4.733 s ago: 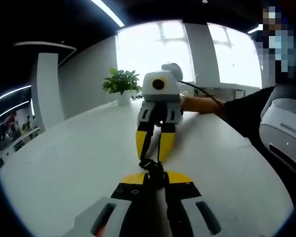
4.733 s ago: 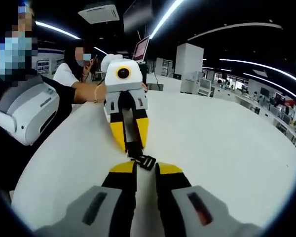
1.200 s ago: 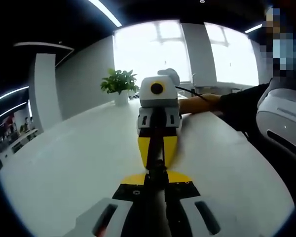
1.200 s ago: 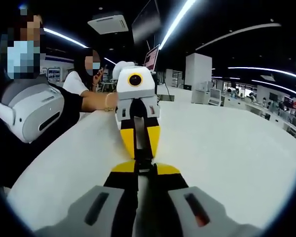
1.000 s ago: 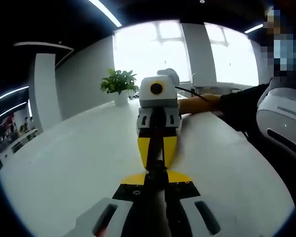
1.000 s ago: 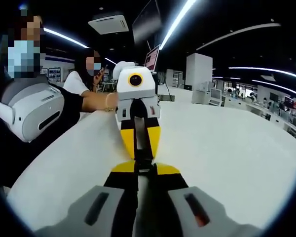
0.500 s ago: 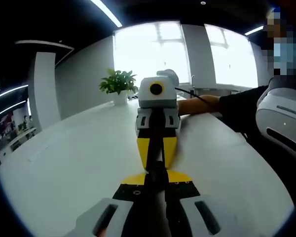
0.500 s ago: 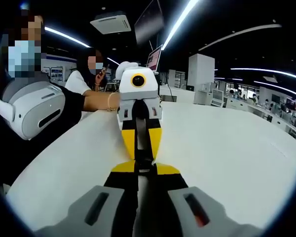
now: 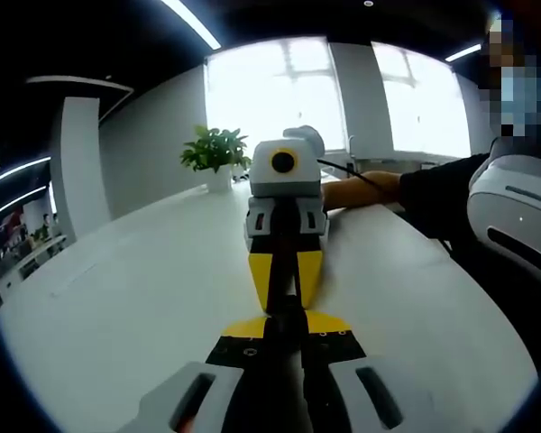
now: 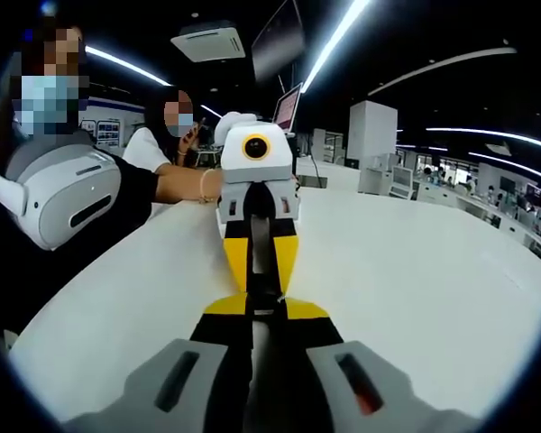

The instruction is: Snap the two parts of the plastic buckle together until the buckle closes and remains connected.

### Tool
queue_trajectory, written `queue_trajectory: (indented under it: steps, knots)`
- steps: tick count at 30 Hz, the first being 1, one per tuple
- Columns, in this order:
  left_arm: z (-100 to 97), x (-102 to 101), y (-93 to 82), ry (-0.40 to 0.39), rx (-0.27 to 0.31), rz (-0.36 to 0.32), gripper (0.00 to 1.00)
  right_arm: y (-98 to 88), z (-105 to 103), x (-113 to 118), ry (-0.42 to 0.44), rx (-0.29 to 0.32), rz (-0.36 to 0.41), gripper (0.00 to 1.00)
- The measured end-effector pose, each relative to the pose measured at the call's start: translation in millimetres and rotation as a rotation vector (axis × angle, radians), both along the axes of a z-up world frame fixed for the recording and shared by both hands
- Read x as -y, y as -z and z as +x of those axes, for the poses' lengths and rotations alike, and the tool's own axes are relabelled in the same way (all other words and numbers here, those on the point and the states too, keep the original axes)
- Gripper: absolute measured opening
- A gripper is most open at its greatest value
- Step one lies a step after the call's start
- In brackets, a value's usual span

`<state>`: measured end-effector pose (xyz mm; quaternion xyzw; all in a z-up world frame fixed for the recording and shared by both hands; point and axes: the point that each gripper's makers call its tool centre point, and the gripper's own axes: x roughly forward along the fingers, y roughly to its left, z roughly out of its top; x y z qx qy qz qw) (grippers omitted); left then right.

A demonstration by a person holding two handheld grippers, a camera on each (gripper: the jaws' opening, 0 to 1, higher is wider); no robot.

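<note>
Closer together than a few seconds back: the gap between the two grippers, where the black buckle pieces showed apart, has gone, and the yellow tips now meet nose to nose. Over the last second almost nothing shifts, only a slight drift of both views.

From the left gripper view, the left gripper (image 9: 286, 317) has its yellow-tipped jaws pinched nearly together on a black piece of the buckle (image 9: 287, 309), which sits right at the tips. Facing it head-on comes the right gripper (image 9: 285, 281), its jaws drawn narrow too, a dark strip of plastic running up between them. All of it hangs just above the white table (image 9: 135, 298).

Over to the right gripper view, and it is the mirror picture: the right gripper (image 10: 261, 308) is clamped down to a slit on the dark buckle (image 10: 262, 300) at its tips, and the left gripper (image 10: 261, 266) points straight back at it, jaws narrow. The buckle parts lie in one line between the two pairs of tips; whether they have latched I cannot tell, since the jaws cover the join.

A potted plant (image 9: 215, 155) stands at the far edge of the table by the bright windows. The person's dark sleeve (image 10: 131, 194) reaches in from the side, and a white headset (image 10: 59, 203) sits close by it.
</note>
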<state>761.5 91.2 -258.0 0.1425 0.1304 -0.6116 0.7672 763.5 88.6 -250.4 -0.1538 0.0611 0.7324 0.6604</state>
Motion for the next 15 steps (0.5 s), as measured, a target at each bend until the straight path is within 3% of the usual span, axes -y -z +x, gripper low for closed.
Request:
queue_trajectory:
  steps: [15]
  knots:
    - [0.8,-1.7,-1.3,-0.009,-0.002,-0.008,0.12,2.6,-0.4,-0.1,0.031,-0.025,-0.013,0.13]
